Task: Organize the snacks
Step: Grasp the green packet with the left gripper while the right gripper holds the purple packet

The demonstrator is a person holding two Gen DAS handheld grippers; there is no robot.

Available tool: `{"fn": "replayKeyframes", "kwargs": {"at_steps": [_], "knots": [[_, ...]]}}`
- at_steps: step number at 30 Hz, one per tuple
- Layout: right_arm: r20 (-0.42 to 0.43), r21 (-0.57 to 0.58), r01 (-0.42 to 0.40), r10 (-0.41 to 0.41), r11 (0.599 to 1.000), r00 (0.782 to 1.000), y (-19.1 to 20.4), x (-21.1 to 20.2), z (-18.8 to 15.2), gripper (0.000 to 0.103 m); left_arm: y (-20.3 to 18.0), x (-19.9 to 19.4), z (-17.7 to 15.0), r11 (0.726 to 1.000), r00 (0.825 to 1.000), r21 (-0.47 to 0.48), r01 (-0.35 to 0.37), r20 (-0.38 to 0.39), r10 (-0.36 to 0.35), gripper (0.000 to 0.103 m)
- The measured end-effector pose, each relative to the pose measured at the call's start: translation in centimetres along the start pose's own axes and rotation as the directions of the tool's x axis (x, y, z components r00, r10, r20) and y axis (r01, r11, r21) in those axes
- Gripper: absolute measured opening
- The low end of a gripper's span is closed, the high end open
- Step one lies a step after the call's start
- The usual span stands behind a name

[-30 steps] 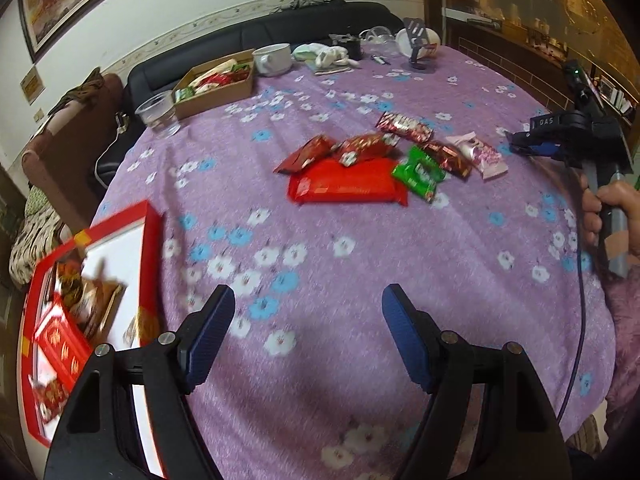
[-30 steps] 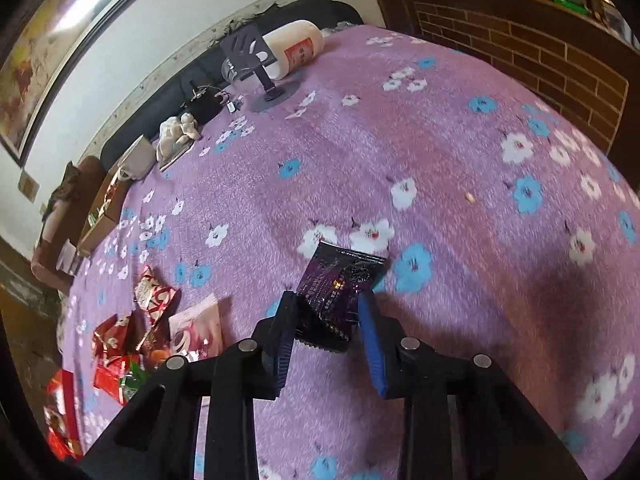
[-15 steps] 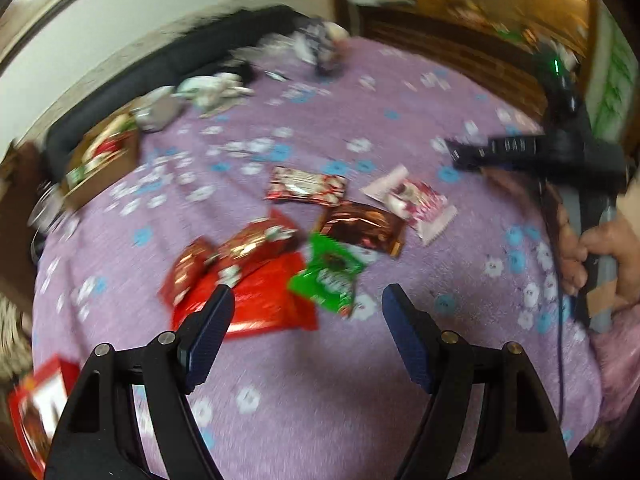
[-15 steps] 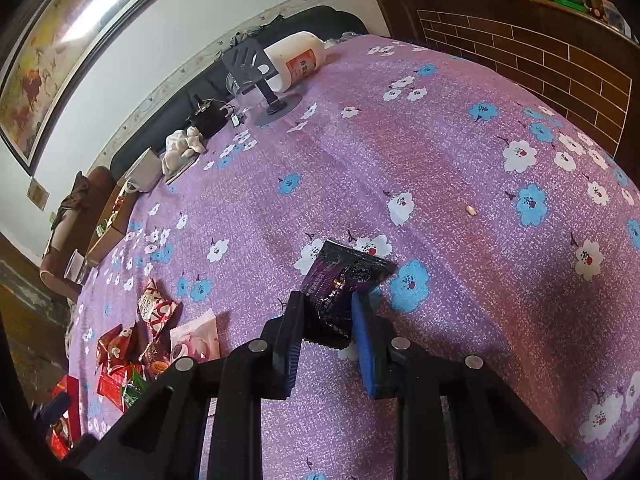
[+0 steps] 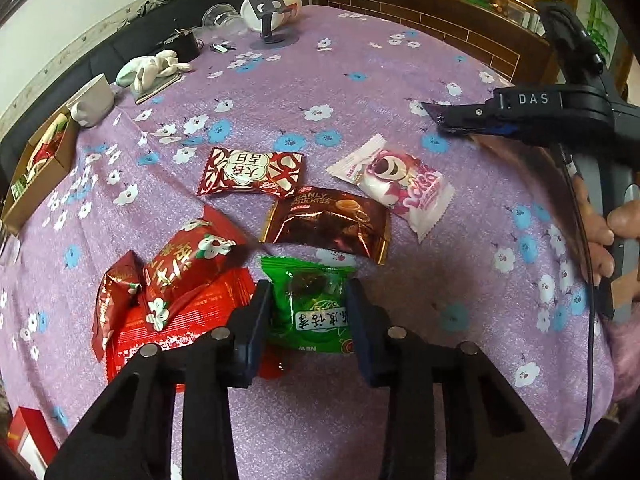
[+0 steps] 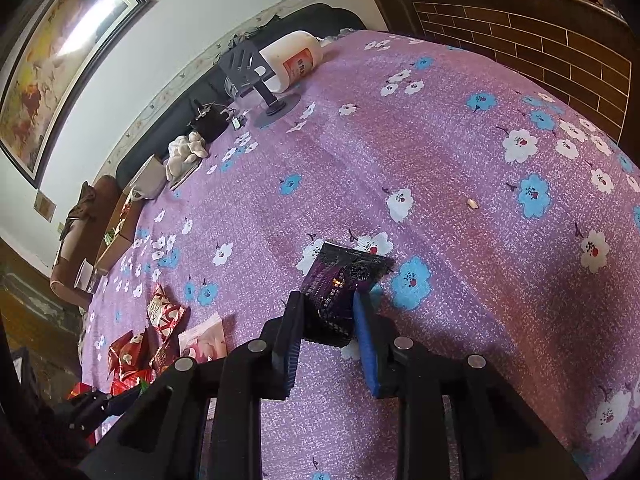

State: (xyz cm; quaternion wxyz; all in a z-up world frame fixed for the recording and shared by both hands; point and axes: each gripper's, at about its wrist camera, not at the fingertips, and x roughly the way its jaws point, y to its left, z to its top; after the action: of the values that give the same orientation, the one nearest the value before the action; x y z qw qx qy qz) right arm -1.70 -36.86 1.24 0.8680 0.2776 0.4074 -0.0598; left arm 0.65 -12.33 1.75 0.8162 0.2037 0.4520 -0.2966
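- Between the jaws of the left gripper point(image 5: 308, 312) lies the green snack packet point(image 5: 316, 312), flat on the table point(image 5: 360, 80); the jaws stand narrow, flanking its two long sides, though whether they press it yet cannot be told.
- Handling (judged): the packet is light, crinkly film around a soft filling. Take hold across the padded middle, not the thin sealed ends, which would fold and slip.
- Touching its left side is the flat red pack point(image 5: 184, 332), with two small red packets point(image 5: 180, 272) on top; the brown foil packet point(image 5: 328, 224) lies just beyond it. A straight lift avoids dragging these neighbours.
- Farther out lie the red-and-white packet point(image 5: 252, 172) and the pink bear packet point(image 5: 396, 184).
- The right gripper point(image 6: 326, 316) holds the purple packet point(image 6: 340, 284) by its near end, jaws narrow on it, the far end free above the table.
- Open room: the tablecloth is bare to the right of the cluster; the near edge is close (keep placements inboard).
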Motion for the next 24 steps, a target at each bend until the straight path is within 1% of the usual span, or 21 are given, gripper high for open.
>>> {"fn": "replayKeyframes", "kwargs": {"at_steps": [4,6,11,13,20,24], "knots": [[0.004,-0.010,0.005,-0.005,1.000,1.000,0.1,0.0,0.0,0.028,-0.3,-0.2,-0.5,0.999,0.999,-0.025,-0.026,0.029,0.027,0.032],[0.007,-0.014,0.006,-0.006,1.000,1.000,0.2,0.0,0.0,0.028,-0.7,-0.5,-1.0,0.997,0.997,-0.055,-0.061,0.044,0.064,0.031],[0.013,-0.026,0.016,-0.015,1.000,1.000,0.3,0.0,-0.1,0.028,-2.0,-1.3,-2.3,0.985,0.986,-0.083,-0.152,0.063,0.157,0.029],[0.015,-0.022,0.013,-0.013,1.000,1.000,0.2,0.0,-0.1,0.027,-2.3,-1.7,-2.7,0.981,0.982,-0.096,-0.166,0.075,0.173,0.029],[0.004,-0.016,-0.034,0.034,0.999,0.999,0.3,0.1,-0.1,0.026,-2.3,-3.6,-3.9,0.963,0.960,-0.125,-0.237,0.124,0.253,0.029],[-0.003,-0.026,-0.055,0.055,0.998,0.998,0.6,0.2,-0.2,0.024,-1.9,-4.4,-4.3,0.958,0.954,-0.142,-0.249,0.137,0.268,0.029]]}}
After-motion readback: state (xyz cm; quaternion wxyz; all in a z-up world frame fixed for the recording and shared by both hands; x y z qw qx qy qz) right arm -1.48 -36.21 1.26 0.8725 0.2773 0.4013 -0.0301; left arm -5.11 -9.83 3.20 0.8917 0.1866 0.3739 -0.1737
